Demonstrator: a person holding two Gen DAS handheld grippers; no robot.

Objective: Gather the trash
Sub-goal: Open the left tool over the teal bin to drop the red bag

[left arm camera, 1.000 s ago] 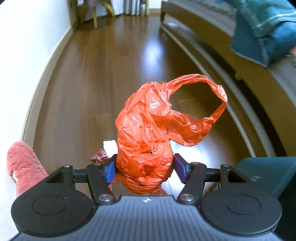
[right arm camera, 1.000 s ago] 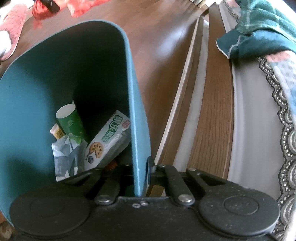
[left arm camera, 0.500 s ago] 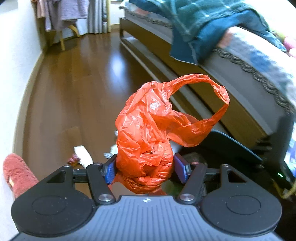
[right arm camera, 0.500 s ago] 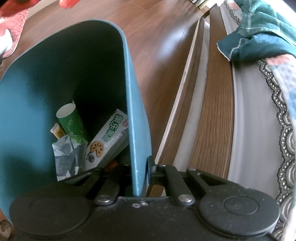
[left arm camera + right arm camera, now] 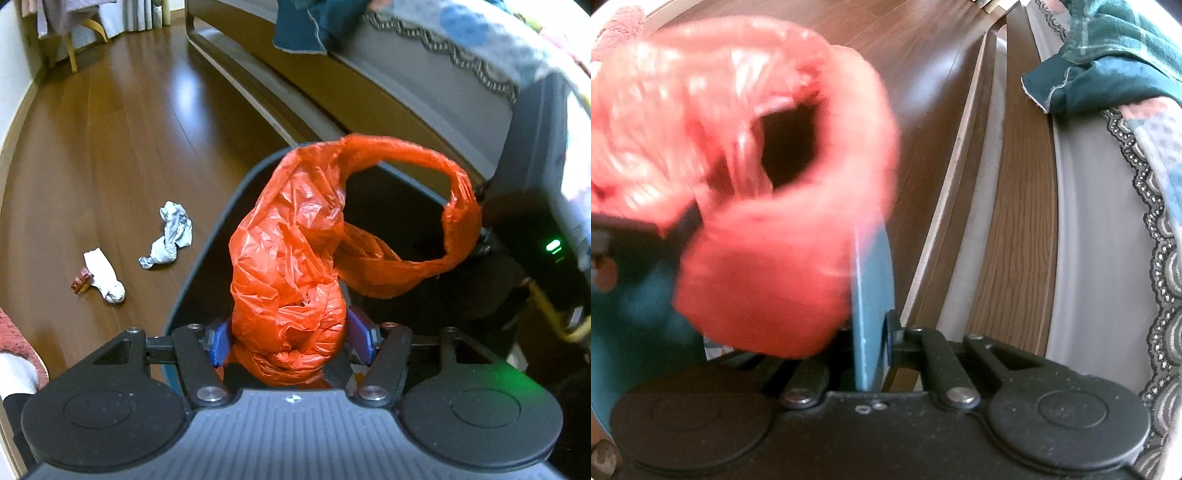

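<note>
While upright over bin (image 5: 207,266) — bag (image 5: 291,258) pinched by left fingers (image 5: 220,345) | right fingers (image 5: 892,330) clamp bin wall

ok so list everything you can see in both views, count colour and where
plastic bag: one, orange, clamped in the left gripper above the bin's opening
bin: one, teal, beside the bed, its wall pinched by the right gripper
crumpled paper: one, grey-white, on the floor left of the bin
white scrap: one, on the floor beside a small dark red wrapper
blanket: one, dark teal, hanging over the bed edge
bed frame: one, brown wood, right of the bin
left gripper: black, blue pads, shut on the bag
right gripper: black, shut on the bin wall
</note>
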